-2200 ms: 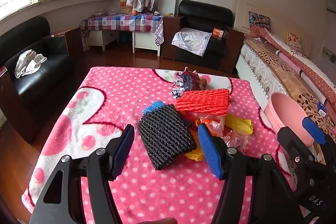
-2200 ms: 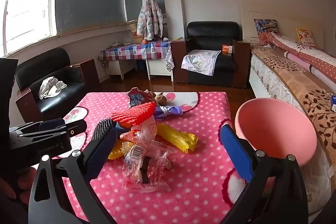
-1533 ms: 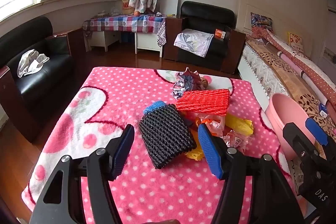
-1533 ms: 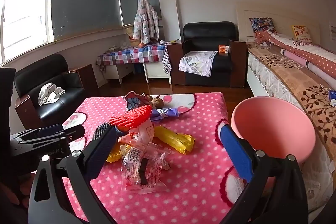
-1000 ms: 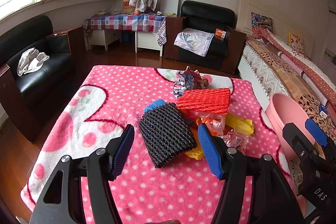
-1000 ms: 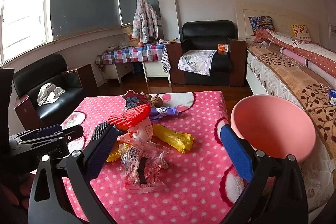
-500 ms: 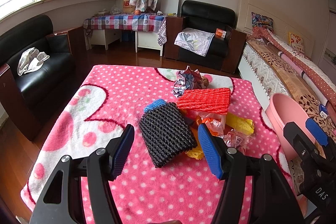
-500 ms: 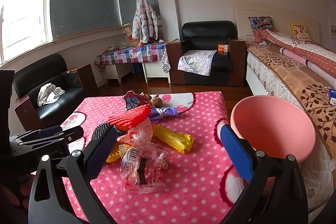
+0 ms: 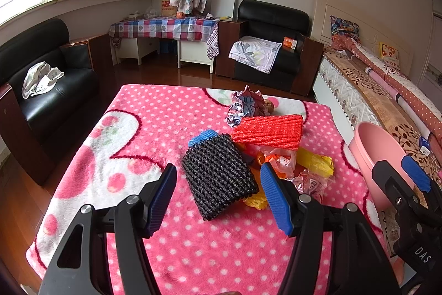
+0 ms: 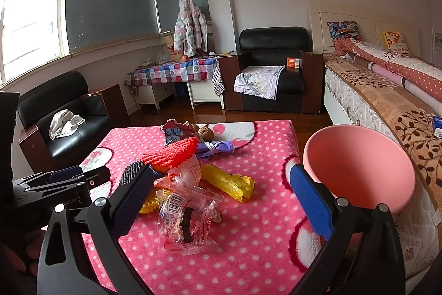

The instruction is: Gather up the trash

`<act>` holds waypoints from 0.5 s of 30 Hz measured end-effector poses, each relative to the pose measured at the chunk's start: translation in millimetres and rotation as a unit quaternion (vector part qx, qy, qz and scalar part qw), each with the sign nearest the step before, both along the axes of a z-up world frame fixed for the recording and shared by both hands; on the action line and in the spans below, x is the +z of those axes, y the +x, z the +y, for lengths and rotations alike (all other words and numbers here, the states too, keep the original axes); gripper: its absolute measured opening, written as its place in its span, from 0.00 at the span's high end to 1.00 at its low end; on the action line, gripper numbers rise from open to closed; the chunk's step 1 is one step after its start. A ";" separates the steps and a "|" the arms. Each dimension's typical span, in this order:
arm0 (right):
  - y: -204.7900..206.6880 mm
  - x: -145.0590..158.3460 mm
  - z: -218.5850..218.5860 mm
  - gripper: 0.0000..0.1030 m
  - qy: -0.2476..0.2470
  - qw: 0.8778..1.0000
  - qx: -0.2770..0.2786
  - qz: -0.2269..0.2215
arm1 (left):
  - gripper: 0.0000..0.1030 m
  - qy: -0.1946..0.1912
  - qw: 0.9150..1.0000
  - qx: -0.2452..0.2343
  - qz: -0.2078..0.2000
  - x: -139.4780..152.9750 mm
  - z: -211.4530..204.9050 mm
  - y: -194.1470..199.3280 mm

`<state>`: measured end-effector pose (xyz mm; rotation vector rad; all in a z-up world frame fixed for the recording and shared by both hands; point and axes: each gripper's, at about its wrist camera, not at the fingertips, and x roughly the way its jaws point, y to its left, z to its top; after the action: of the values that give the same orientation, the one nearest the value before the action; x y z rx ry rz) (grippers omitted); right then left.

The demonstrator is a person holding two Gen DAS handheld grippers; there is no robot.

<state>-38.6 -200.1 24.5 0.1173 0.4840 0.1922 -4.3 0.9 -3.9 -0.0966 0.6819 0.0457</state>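
A pile of trash lies on the pink dotted tablecloth [image 9: 154,123]: a black foam net [image 9: 218,176], a red foam net [image 9: 268,132], a yellow wrapper [image 10: 226,181], a clear snack wrapper [image 10: 187,220], a crumpled foil wrapper [image 9: 246,104] and a purple wrapper [image 10: 215,148]. My left gripper [image 9: 221,195] is open, its fingers either side of the black net's near end, above the cloth. My right gripper [image 10: 218,201] is open above the clear wrapper. A pink basin [image 10: 359,170] stands off the table's right edge.
Black armchairs stand at the left [image 9: 41,90] and at the back [image 9: 270,46]. A checked-cloth side table [image 9: 165,29] is by the window. A bed [image 10: 386,90] runs along the right wall behind the basin. Dark wood floor surrounds the table.
Both views have drifted only slightly; the grippers stay open and the trash pile has not moved.
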 end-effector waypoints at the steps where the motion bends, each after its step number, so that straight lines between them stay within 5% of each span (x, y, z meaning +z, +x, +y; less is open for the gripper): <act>1: 0.0 0.0 0.0 0.04 0.000 1.000 0.000 0.000 | 0.39 0.000 1.000 0.000 0.000 0.1 0.0 0.1; 15: -0.7 -1.1 0.9 0.04 0.003 1.000 0.004 0.001 | 0.39 -0.001 1.000 0.000 0.000 -1.3 0.0 0.0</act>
<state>-39.3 -199.2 23.4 0.1209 0.4854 0.2014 -4.4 0.9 -5.2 -0.0974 0.6828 0.0450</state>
